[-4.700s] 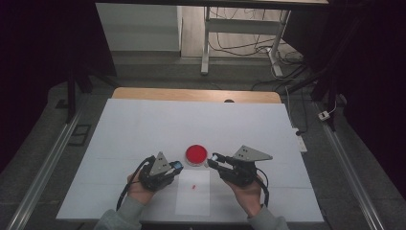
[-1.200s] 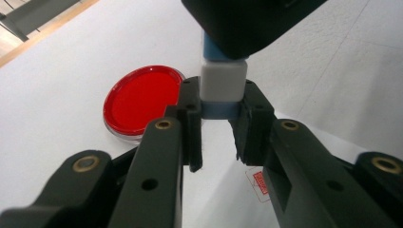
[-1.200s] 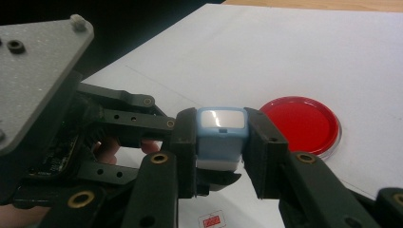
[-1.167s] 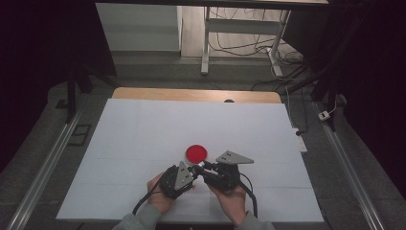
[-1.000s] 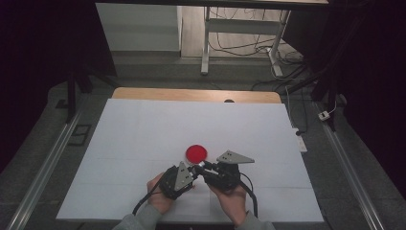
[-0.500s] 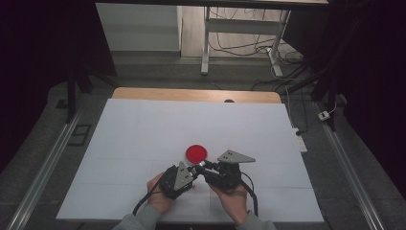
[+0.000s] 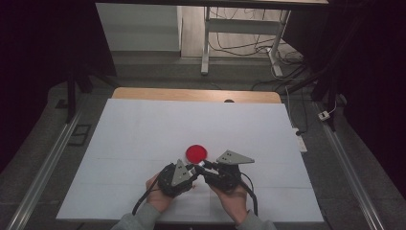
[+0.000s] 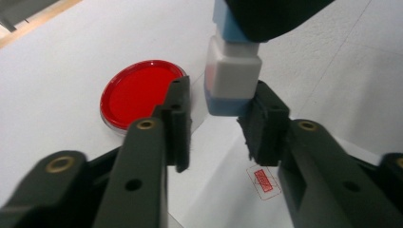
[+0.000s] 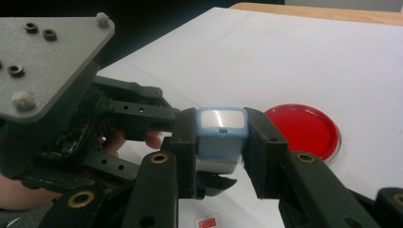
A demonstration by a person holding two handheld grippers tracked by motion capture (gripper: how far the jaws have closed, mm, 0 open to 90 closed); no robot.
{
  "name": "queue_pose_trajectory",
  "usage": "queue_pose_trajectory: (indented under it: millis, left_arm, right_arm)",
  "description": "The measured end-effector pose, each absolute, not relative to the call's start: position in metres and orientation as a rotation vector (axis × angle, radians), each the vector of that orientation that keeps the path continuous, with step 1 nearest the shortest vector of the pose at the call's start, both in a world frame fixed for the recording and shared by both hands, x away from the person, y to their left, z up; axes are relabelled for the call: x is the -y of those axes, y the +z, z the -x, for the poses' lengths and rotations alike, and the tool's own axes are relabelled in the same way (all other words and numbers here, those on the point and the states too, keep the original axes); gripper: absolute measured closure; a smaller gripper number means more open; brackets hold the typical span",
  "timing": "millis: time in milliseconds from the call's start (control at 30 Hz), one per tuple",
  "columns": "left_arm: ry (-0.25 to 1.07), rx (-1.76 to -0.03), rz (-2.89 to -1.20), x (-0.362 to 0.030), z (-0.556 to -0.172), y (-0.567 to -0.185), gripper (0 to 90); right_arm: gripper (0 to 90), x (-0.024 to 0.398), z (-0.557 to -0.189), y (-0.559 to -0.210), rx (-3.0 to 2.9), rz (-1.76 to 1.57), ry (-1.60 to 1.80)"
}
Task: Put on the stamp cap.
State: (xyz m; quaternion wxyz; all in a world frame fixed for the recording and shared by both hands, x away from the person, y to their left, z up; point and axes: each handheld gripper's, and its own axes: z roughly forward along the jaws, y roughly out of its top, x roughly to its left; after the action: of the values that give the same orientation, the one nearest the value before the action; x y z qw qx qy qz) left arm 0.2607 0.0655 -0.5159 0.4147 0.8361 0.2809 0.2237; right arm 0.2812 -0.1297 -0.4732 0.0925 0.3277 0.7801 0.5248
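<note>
Both grippers are bunched up nose to nose over the near part of the white table (image 7: 143,129), with a little stamp between them. The right gripper (image 9: 221,142) is pinching the stamp (image 9: 221,135) by its pale blue end, pads flat against both sides, and you can see a glossy white panel on the face turned to its camera. The stamp sticks out away from that gripper toward the left one, blue, then white, then blue again at the far tip.

The left gripper (image 8: 216,126) has just been opening up. Its jaws are now spread around the stamp's (image 8: 231,76) lower blue end: there's clear daylight between the stamp and the pad on one side, and the other pad sits right up against its edge, though I can't tell if it's really touching. So it's not squeezing anything, the stamp is just sitting in the gap.

Just past the tips of both grippers is a round red dish (image 7: 197,153) with a clear rim, lying flat on the table. In the left gripper view it's just beyond the jaw on the picture's left. Right under the left gripper there's a small red rectangular print (image 8: 263,179) on the white sheet.
</note>
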Motion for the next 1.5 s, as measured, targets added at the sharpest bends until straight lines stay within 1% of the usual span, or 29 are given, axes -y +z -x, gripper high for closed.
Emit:
queue_pose_trajectory:
  millis: [100, 267, 467, 633, 867, 1233, 1500]
  left_arm:
    - [0.537, -0.702, -2.107, -0.067, -0.261, -0.516, 55.9]
    - [0.514, -0.708, -2.111, -0.067, -0.262, -0.516, 50.8]
    - [0.494, -0.744, -2.103, -0.073, -0.264, -0.515, 41.6]
    - [0.462, -0.768, -2.097, -0.082, -0.263, -0.512, 36.9]
    - [0.426, -0.793, -2.080, -0.099, -0.260, -0.507, 35.1]
    - [0.412, -0.826, -2.054, -0.124, -0.256, -0.502, 34.7]
    - [0.412, -0.863, -2.052, -0.151, -0.246, -0.502, 34.7]
  right_arm:
    - [66.9, 0.131, -0.281, -0.473, -2.303, -0.968, 1.562]
    - [66.9, 0.135, -0.284, -0.471, -2.290, -0.976, 1.570]
    - [66.9, 0.138, -0.286, -0.471, -2.287, -0.978, 1.569]
    - [66.9, 0.141, -0.287, -0.471, -2.280, -0.976, 1.568]
    - [66.9, 0.145, -0.290, -0.470, -2.281, -0.961, 1.560]
    - [66.9, 0.148, -0.292, -0.469, -2.281, -0.940, 1.548]
    - [66.9, 0.150, -0.292, -0.468, -2.282, -0.920, 1.541]
